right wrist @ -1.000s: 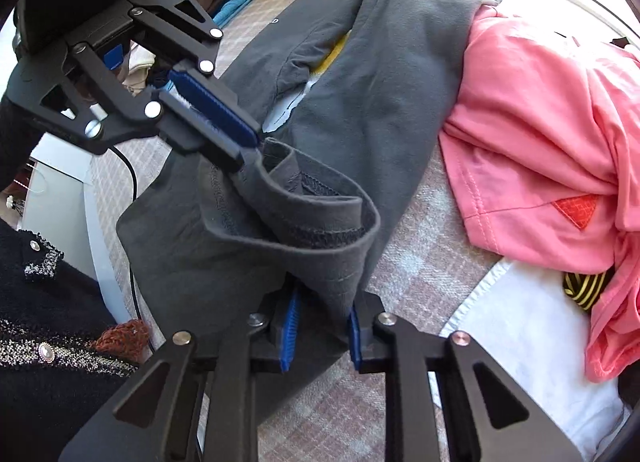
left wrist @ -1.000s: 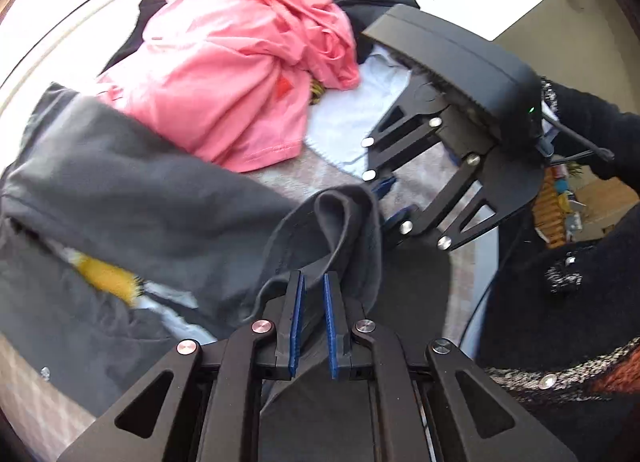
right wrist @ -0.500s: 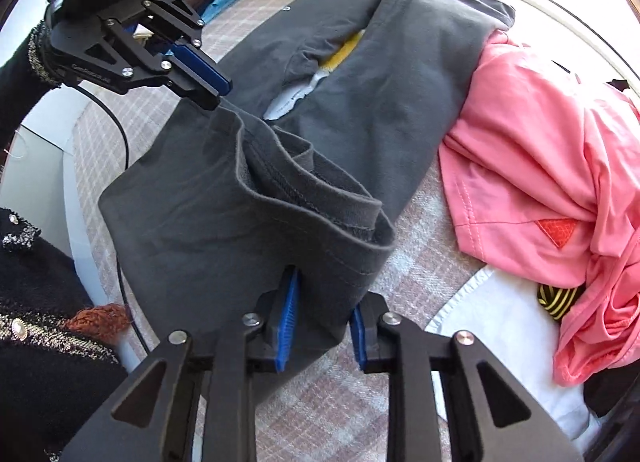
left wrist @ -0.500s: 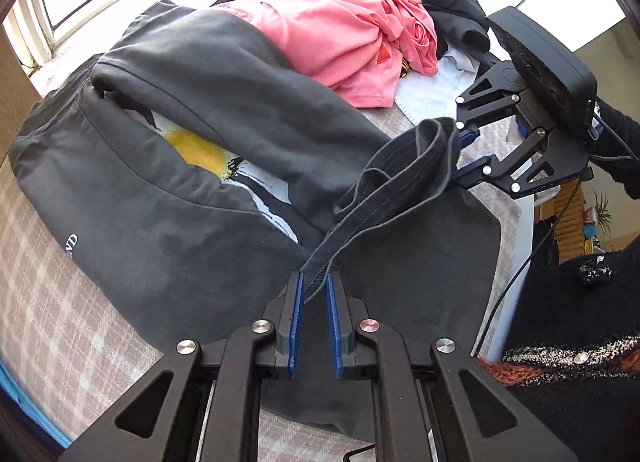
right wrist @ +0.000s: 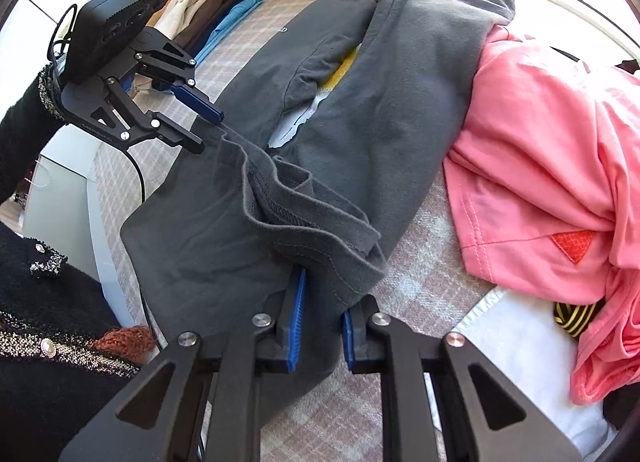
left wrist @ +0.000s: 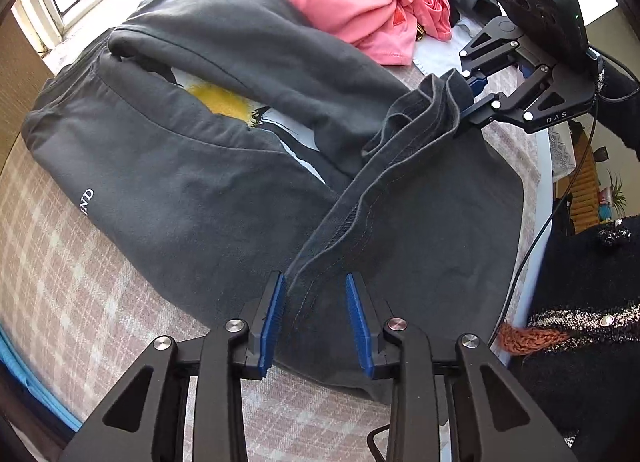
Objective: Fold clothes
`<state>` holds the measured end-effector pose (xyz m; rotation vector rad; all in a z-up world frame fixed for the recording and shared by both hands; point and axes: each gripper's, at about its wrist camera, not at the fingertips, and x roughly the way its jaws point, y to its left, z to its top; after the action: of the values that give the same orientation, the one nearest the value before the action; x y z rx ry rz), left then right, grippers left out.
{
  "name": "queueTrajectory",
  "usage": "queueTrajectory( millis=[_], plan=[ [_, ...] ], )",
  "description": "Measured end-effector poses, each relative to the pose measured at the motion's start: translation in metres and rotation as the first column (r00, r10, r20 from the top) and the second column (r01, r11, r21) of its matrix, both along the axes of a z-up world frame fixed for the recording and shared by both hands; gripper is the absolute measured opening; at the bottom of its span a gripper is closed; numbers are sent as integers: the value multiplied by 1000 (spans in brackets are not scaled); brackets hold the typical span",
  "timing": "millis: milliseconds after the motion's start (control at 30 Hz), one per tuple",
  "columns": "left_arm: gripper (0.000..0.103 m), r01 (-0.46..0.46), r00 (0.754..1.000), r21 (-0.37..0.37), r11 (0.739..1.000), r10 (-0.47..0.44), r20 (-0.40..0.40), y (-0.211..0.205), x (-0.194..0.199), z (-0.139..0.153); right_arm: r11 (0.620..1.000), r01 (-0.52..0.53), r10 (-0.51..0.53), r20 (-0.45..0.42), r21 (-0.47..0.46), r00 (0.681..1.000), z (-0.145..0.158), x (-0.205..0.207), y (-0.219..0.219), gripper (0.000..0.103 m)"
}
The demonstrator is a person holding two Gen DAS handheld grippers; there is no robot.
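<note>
White letters "ND" on the dark grey garment [left wrist: 160, 166]; "DAS" on the right tool [left wrist: 468, 98].

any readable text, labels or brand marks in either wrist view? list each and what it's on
"DAS": white letters on the frame of the right gripper, seen in the left wrist view.
"ND": end of a white word on the grey sweatshirt; earlier letters hidden by a fold. The right wrist view shows only a "D".
Small light print on the frame of the left gripper, in the right wrist view: too small to read.
Nothing readable on the pink garment.
</note>
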<state>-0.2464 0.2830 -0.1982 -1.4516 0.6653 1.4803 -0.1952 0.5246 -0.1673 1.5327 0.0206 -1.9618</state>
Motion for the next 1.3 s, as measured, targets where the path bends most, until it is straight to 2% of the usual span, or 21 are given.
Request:
queueTrajectory(
  millis=[100,233,300,367,433,467,533,567,667,733,800,867,933,1033,1067,1133,1300],
  plan=[
    [35,33,994,-93,995,-42,-99,10,1,-11,999,-32,33,-33,12,999,-1,0,-15,11],
    [35,69,990,-108,992,-82,-119,16,5,-17,998,-59,62,-80,31,995,4,9,-23,7],
    [29,67,992,-83,994,-75,-104,12,4,-16,996,-74,79,-135,43,988,9,17,-31,6],
    [11,43,997,-50,998,-45,-56,5,2,-14,994,-106,110,-193,33,975,24,32,-34,6],
    [9,40,998,-36,999,-42,-49,0,3,-13,994,-105,110,-242,32,964,31,38,-31,6],
    [9,39,998,-33,999,-41,-46,-1,3,-13,994,-69,87,-221,87,971,22,32,-26,6],
    [9,36,998,-29,999,-37,-42,-3,2,-14,972,8,21,-122,234,992,-9,10,-26,8],
    [9,32,999,-28,999,-33,-40,-3,1,-14,967,33,-9,-98,252,995,-13,5,-23,9],
    [9,29,999,-21,999,-30,-44,-5,0,-13,985,46,-31,-90,166,995,6,0,-18,12],
    [9,31,998,-12,999,-32,-48,-6,0,-13,990,85,-73,-107,112,992,24,-5,-10,23],
    [9,32,998,-10,999,-32,-45,-8,-2,-12,993,115,-114,-90,12,989,37,-15,-2,31],
    [9,37,998,-9,999,-37,-47,-8,-4,-7,995,93,-94,-72,-21,993,40,-26,-3,34],
    [9,48,998,2,999,-48,-36,-5,-7,2,996,8,4,-123,93,992,36,-33,-18,34],
    [9,78,997,17,997,-78,-21,3,-11,13,974,-168,179,-62,151,982,19,-39,-36,34],
    [9,90,996,19,996,-90,-18,8,-13,15,962,-226,233,-29,156,972,12,-41,-43,34],
    [9,111,994,26,994,-111,-4,20,-18,19,926,-319,331,-25,202,943,4,-43,-60,34],
    [8,151,984,108,983,-160,74,49,-33,28,874,-417,439,-39,248,898,-1,-55,-78,34]
  ],
)
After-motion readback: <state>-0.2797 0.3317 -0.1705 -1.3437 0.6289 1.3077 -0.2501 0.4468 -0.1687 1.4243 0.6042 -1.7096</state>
